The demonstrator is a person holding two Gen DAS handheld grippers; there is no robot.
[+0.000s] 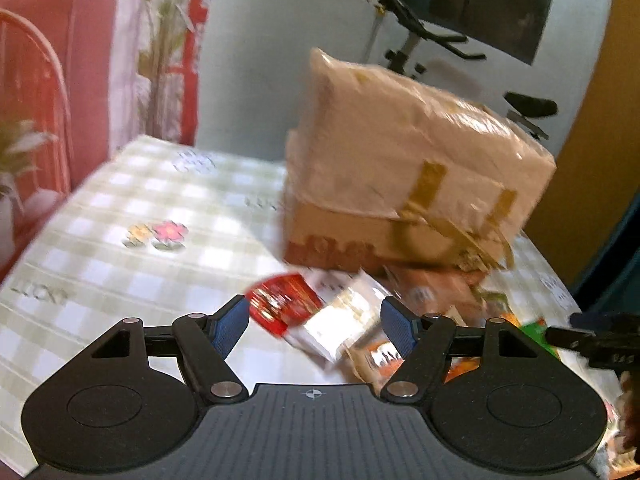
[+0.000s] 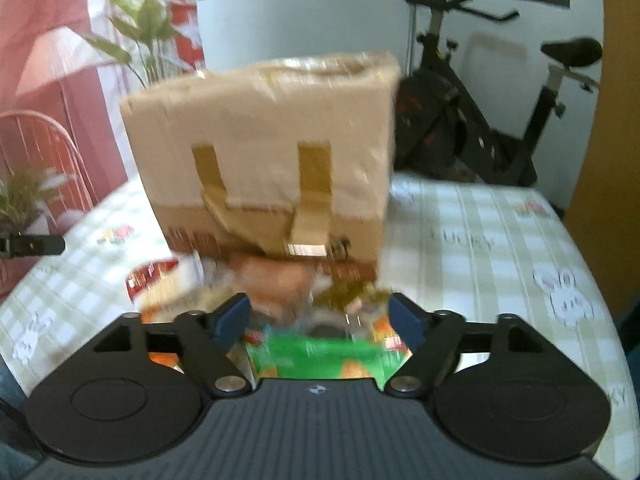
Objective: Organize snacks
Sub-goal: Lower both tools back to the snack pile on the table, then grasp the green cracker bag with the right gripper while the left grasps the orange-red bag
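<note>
Snack packets (image 1: pixel 340 324) heaped on the near table (image 1: pixel 120 208), right against the foot of the cardboard box (image 1: pixel 400 168), probably tipped out for sorting. Red packet (image 1: pixel 280 308) lying flat, long axis slanting far-left to near-right. Left gripper (image 1: pixel 314 326) spread, pinching nothing. Right gripper (image 2: pixel 320 318) likewise spread, hovering above a green packet (image 2: pixel 320 354).

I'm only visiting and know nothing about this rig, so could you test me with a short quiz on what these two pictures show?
1. True or false: the left hand-held gripper is clamped on the tape-wrapped brown cardboard box.
2. Which packet lies nearest the right hand-held gripper? A) green snack packet B) blue tin C) black pouch
3. Fill in: the snack packets lie on a green-and-white ______ tablecloth.

Key
1. False: its jaws are open and nothing is gripped.
2. A, the green snack packet.
3. Checked.
</note>
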